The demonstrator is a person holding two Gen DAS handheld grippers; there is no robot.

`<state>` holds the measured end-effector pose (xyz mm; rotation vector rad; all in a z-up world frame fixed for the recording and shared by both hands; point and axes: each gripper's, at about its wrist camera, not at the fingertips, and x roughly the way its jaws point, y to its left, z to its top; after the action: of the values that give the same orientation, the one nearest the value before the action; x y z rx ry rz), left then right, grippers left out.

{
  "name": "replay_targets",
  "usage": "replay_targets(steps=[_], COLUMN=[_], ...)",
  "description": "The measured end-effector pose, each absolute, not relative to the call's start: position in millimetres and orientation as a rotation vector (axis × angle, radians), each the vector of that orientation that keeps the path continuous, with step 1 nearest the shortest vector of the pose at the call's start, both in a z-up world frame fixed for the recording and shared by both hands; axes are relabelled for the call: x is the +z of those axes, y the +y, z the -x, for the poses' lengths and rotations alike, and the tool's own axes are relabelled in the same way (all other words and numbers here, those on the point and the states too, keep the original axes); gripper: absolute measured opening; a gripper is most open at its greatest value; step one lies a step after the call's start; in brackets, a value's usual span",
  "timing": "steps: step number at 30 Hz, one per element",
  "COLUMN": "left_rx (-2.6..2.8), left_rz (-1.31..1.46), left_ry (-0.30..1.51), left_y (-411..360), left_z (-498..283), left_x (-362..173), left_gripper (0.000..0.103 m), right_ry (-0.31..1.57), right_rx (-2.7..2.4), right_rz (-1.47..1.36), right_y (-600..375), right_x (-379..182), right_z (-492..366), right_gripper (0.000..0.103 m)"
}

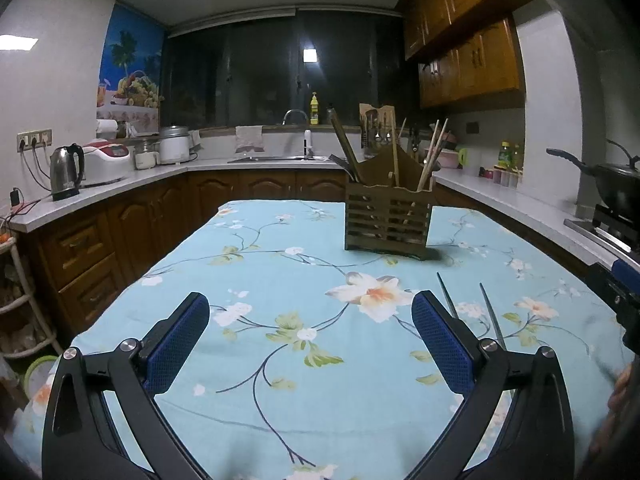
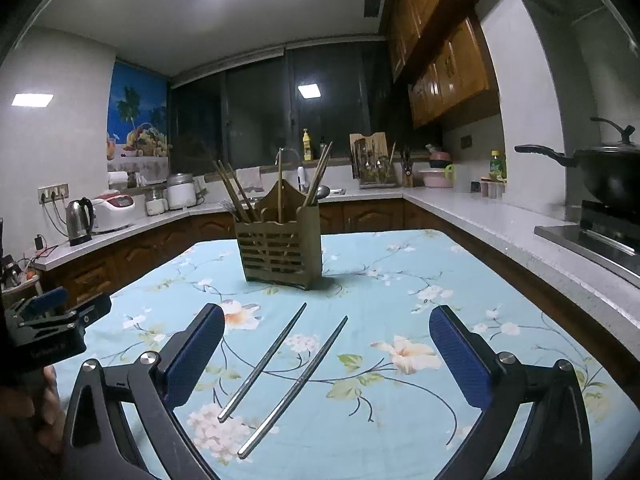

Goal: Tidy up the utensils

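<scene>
Two metal chopsticks (image 2: 286, 376) lie side by side on the counter (image 2: 400, 280) short of the holder (image 2: 280, 250), tips toward it, between the wide-open right gripper (image 2: 326, 354); the left gripper (image 1: 310, 342), also wide, is farther.

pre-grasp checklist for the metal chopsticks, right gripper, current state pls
1. Right gripper open: ok, jaws wide apart.
2. Metal chopsticks between its fingers: ok, both lie flat on the tablecloth, apart, nearly parallel.
3. Nothing held yet: ok.
4. Left gripper out of the way: ok, open, over bare cloth, chopsticks to its right.
5. Wooden holder upright: ok, already holds wooden chopsticks.
6. Free slot in holder: cannot tell.
</scene>
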<state>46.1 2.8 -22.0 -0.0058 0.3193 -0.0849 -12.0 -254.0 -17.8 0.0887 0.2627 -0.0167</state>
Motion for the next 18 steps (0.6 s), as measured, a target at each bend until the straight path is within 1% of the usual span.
replay_targets(steps=[18], left_rx=[-0.079], left_rz=[-0.003], left_ry=[0.306], left_y=[-1.5], left_z=[-41.1], left_x=[-18.4], left_gripper=[0.103], right_ry=[0.247], right_rx=[-0.01], right_rz=[-0.089], right_y=[-252.3], right_x=[-17.8], right_z=[15.5], right_gripper=[0.103])
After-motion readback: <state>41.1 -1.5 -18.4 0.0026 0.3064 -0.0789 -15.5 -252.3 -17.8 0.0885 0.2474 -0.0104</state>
